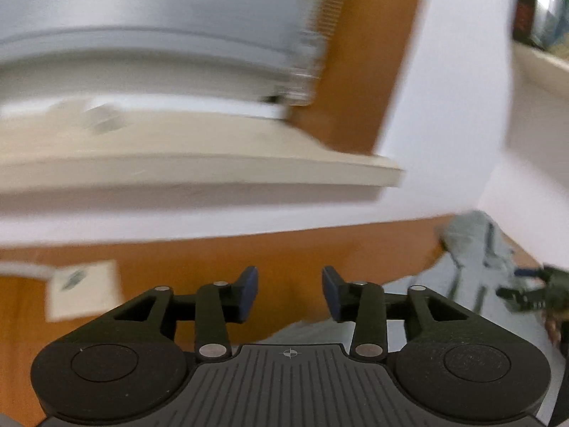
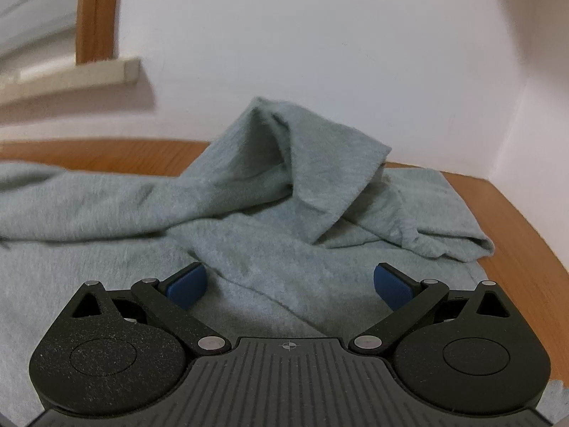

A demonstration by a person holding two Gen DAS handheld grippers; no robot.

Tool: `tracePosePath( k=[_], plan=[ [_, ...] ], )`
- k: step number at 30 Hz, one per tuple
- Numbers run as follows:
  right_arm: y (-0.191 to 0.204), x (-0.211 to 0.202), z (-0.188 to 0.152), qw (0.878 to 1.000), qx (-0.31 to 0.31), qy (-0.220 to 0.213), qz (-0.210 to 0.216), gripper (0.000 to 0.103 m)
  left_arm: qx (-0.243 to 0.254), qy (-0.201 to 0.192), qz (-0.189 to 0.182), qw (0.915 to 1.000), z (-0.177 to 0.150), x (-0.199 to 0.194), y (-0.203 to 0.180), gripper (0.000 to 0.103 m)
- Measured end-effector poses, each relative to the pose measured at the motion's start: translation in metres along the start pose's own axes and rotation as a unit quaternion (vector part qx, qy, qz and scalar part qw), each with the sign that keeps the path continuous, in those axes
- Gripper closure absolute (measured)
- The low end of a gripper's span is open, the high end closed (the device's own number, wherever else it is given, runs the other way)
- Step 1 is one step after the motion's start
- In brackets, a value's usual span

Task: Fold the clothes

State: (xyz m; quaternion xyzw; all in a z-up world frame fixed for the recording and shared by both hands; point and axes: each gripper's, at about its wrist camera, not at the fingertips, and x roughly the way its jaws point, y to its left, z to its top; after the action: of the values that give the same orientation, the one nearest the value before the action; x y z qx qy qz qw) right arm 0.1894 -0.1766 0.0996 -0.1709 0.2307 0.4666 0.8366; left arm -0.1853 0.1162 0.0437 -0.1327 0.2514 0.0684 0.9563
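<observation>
A pale grey-green garment lies rumpled across a wooden table set against a white wall, part of its fabric pushed up into a peaked fold near the wall while the rest spreads flat toward the camera. The right gripper hangs low over the flat cloth with its jaws spread wide and nothing between the blue pads. The left gripper is raised over the bare wood beside the garment, its jaws parted and empty; its view is smeared by motion blur. In that view the cloth trails off to the right, where the right gripper shows at the frame's edge. A cream windowsill and an orange-brown wooden window frame stand above the table, and a small white card or box, too blurred to identify, rests on the wood at the left.
</observation>
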Motion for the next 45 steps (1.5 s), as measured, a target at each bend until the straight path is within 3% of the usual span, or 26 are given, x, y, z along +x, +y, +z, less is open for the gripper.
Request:
tracePosePath(
  k=[3,10,14,17,24,27,29,31,32,45],
  plan=[
    [-0.015,-0.007,0.007,0.999,0.019,-0.024,-0.019,0.003,0.040,0.002,-0.027,0.9988,0.003,0.025,-0.027,0.047],
    [-0.059,0.003,0.038,0.999,0.035,-0.002,-0.038,0.004,0.125,0.024,-0.060,0.9901,-0.017,0.067,-0.063,0.045],
    [-0.096,0.017,0.045,0.994,0.093,-0.001,-0.059,0.004,0.133,0.043,-0.049,0.9891,-0.029,0.079,-0.061,0.045],
    [-0.118,0.039,0.044,0.989,0.137,0.019,-0.050,0.005,0.126,0.041,-0.056,0.9895,-0.030,0.078,-0.058,0.045],
    [-0.132,0.081,0.039,0.982,0.167,0.067,-0.064,0.007,0.094,0.031,-0.059,0.9934,-0.028,0.078,-0.046,0.042],
    [-0.133,0.084,0.037,0.982,0.167,0.061,-0.061,0.021,0.092,0.031,-0.059,0.9936,-0.026,0.078,-0.046,0.041],
    [-0.132,0.074,0.040,0.983,0.163,0.054,-0.063,0.057,0.094,0.033,-0.058,0.9933,-0.026,0.078,-0.047,0.041],
    [-0.132,0.063,0.044,0.984,0.159,0.046,-0.065,0.078,0.096,0.033,-0.056,0.9932,-0.026,0.077,-0.048,0.041],
    [-0.132,0.057,0.046,0.984,0.157,0.043,-0.067,0.083,0.096,0.033,-0.056,0.9933,-0.027,0.076,-0.048,0.040],
    [-0.127,-0.016,0.067,0.988,0.121,0.009,-0.100,0.084,0.100,0.035,-0.059,0.9926,-0.025,0.077,-0.049,0.036]
  ],
)
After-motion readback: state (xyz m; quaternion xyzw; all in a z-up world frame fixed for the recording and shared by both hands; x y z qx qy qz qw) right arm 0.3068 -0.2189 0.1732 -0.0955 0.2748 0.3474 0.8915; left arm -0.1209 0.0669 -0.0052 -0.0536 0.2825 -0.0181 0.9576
